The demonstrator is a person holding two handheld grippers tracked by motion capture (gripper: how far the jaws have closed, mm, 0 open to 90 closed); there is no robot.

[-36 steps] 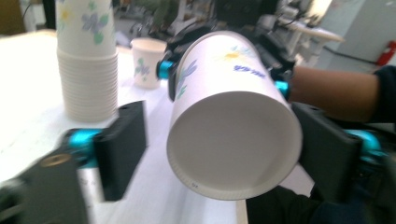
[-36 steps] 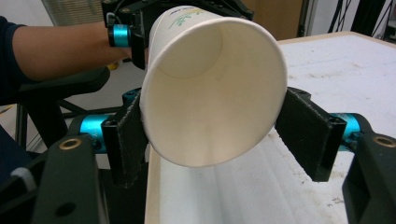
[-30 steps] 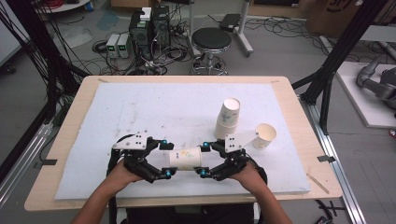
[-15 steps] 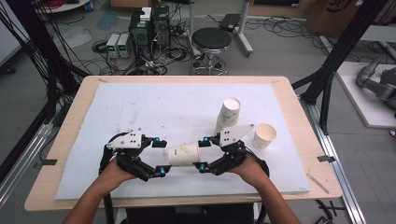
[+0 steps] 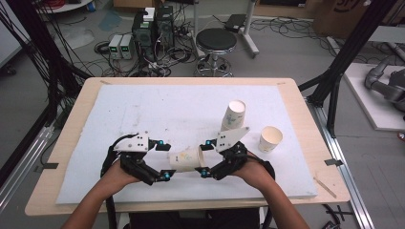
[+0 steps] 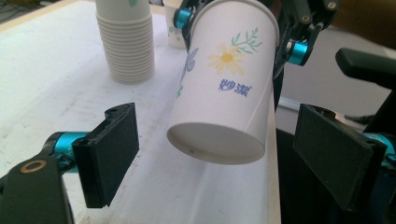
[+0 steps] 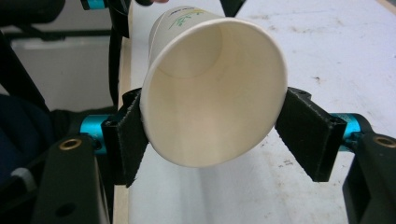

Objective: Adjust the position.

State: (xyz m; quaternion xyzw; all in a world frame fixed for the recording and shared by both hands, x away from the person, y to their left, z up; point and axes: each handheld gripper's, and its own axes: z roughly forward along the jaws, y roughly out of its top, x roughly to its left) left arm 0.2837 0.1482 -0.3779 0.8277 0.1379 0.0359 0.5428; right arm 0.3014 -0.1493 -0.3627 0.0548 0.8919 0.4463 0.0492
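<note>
Since a second ago your right hand-held gripper lifted the white flower-printed paper cup, clamping its rim; your left hand-held gripper gapes around its base. Stacking remains.

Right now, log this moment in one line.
right tool: shut on paper cup | left tool: open around cup's base, not touching | cup stack: upright

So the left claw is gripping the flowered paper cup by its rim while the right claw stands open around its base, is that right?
Not quite: the sides are swapped. The right claw grips the flowered paper cup at its rim, its pads pressed against the mouth in the right gripper view. The left claw stands open around the base, its pads clear of the cup in the left gripper view.
</note>
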